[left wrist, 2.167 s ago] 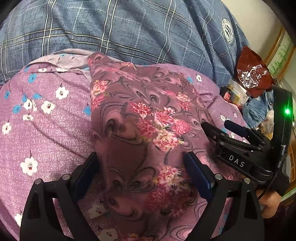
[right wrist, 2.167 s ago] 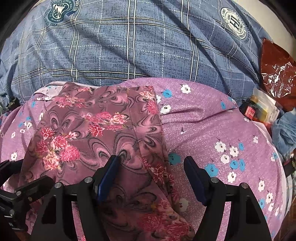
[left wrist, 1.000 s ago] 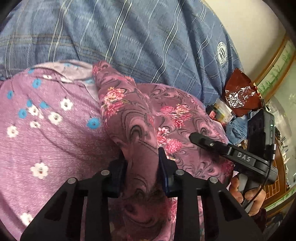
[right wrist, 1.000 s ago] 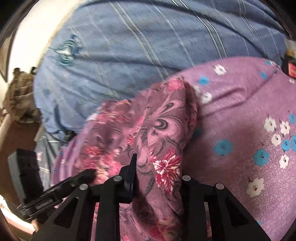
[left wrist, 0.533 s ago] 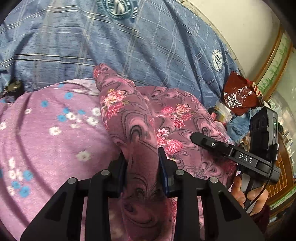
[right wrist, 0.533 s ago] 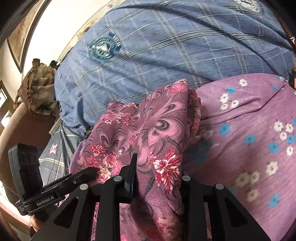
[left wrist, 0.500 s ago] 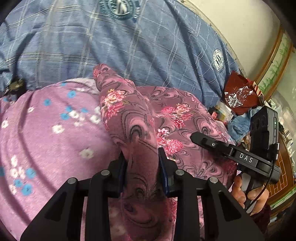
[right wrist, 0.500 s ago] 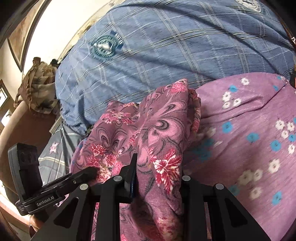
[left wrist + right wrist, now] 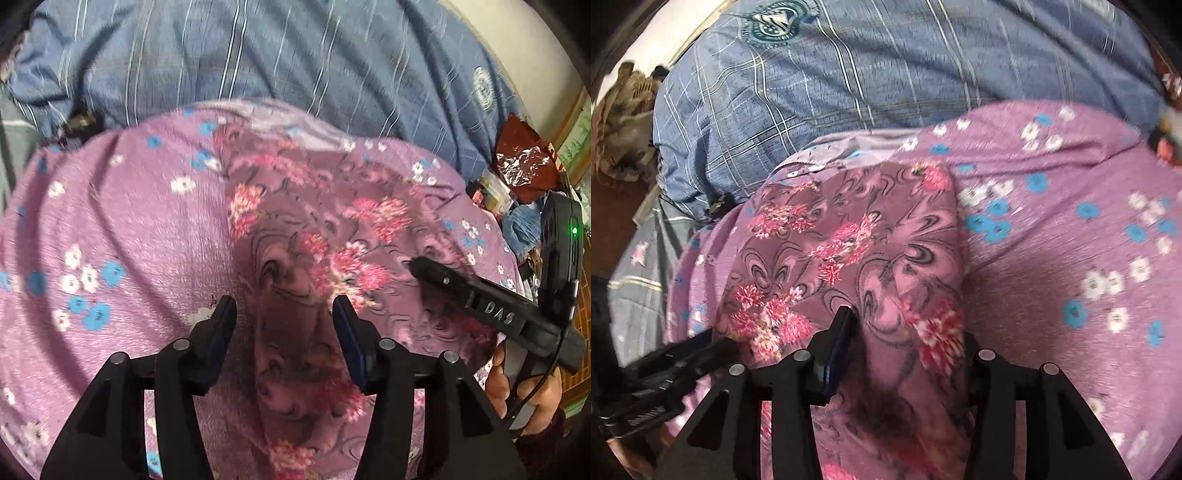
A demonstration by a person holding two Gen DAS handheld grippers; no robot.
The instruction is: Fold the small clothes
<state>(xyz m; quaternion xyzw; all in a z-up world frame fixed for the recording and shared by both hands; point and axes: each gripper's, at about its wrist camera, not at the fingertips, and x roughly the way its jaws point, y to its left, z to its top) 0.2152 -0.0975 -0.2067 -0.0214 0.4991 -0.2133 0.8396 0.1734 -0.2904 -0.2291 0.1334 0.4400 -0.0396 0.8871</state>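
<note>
A small mauve garment with pink flowers (image 9: 314, 236) lies folded on a lilac flowered cloth (image 9: 122, 229). My left gripper (image 9: 284, 317) is open, its jaws either side of the garment's near fold and not pinching it. The garment also shows in the right wrist view (image 9: 849, 243). My right gripper (image 9: 905, 332) is open around the garment's near right edge; the fabric bulges over its right finger and hides it. The right gripper shows in the left wrist view (image 9: 424, 266), resting on the garment's right side. Both views are blurred by motion.
A blue plaid bedspread (image 9: 295, 55) lies beyond the lilac cloth (image 9: 1071, 221). A red foil bag (image 9: 524, 166) and small clutter sit at the far right. A patterned bundle (image 9: 620, 129) lies at the far left of the right wrist view.
Both grippers were shut on the garment and holding it up half a second ago. Now both have opened and the garment lies flatter on the lilac cloth.
</note>
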